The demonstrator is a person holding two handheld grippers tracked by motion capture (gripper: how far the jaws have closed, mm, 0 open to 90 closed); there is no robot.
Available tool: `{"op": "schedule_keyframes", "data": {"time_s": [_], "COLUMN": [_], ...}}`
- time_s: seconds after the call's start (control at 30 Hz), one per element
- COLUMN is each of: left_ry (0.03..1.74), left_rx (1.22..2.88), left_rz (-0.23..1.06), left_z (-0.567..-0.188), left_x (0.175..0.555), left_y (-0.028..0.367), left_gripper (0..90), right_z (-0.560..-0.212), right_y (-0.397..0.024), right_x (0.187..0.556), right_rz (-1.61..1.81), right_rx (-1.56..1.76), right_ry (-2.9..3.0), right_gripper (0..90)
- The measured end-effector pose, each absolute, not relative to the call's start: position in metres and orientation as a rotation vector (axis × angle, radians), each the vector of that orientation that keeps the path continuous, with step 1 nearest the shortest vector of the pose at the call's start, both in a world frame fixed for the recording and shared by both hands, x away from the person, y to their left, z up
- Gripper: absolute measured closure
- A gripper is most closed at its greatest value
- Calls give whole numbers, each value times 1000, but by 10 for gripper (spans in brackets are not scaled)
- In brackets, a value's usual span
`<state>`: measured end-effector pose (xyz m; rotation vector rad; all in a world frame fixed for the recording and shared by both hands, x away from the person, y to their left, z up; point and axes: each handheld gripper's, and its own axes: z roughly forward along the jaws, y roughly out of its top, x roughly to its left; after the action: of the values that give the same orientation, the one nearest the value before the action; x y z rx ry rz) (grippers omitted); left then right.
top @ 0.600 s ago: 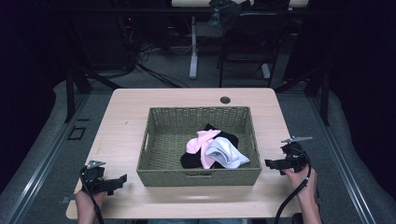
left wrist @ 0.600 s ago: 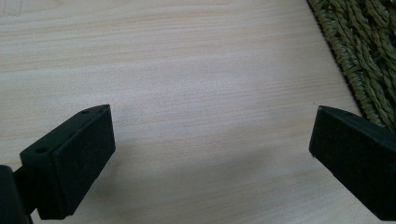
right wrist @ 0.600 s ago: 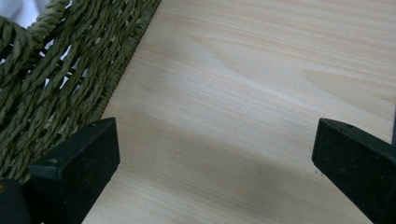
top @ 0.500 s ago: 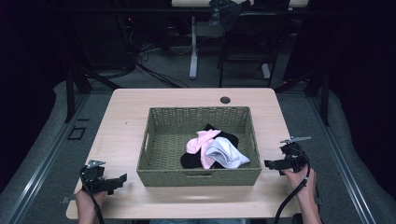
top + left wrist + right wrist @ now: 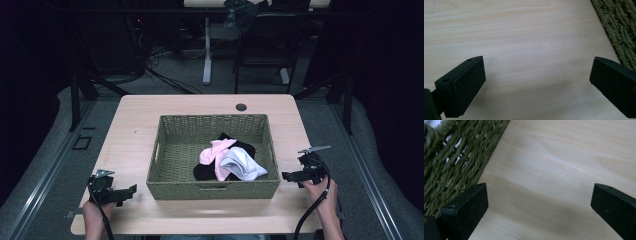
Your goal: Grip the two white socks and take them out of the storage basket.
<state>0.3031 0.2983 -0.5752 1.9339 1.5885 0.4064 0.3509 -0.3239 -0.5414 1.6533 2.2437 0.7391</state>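
A green woven basket stands in the middle of the wooden table. Inside it lie a pink cloth, a white cloth and a black cloth, bunched at the right. My left gripper rests low at the table's front left, jaws wide apart over bare wood, with the basket's wall just to its right. My right gripper hovers beside the basket's right wall, also open and empty.
A small dark round grommet sits at the table's far edge. Chairs and desk legs stand on the floor beyond the table. Bare tabletop lies left, right and in front of the basket.
The right gripper has shifted very slightly; the left gripper and the cloths in the basket are unchanged.
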Motion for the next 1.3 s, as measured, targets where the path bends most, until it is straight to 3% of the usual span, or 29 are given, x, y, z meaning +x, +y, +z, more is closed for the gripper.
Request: {"op": "schedule_keyframes", "data": {"time_s": [1.07, 1.3], "left_ry": [1606, 1610], "left_rx": [1903, 1896], "left_rz": [408, 415], "left_z": [-575, -575], "left_x": [297, 296], "left_y": [303, 305], "left_gripper": [5, 5], "right_z": [-492, -468], "right_y": [-324, -320], "right_x": [373, 376], "right_rz": [653, 684], "right_rx": [1624, 1582], "right_ry": [2217, 2261], "right_gripper": [10, 11]}}
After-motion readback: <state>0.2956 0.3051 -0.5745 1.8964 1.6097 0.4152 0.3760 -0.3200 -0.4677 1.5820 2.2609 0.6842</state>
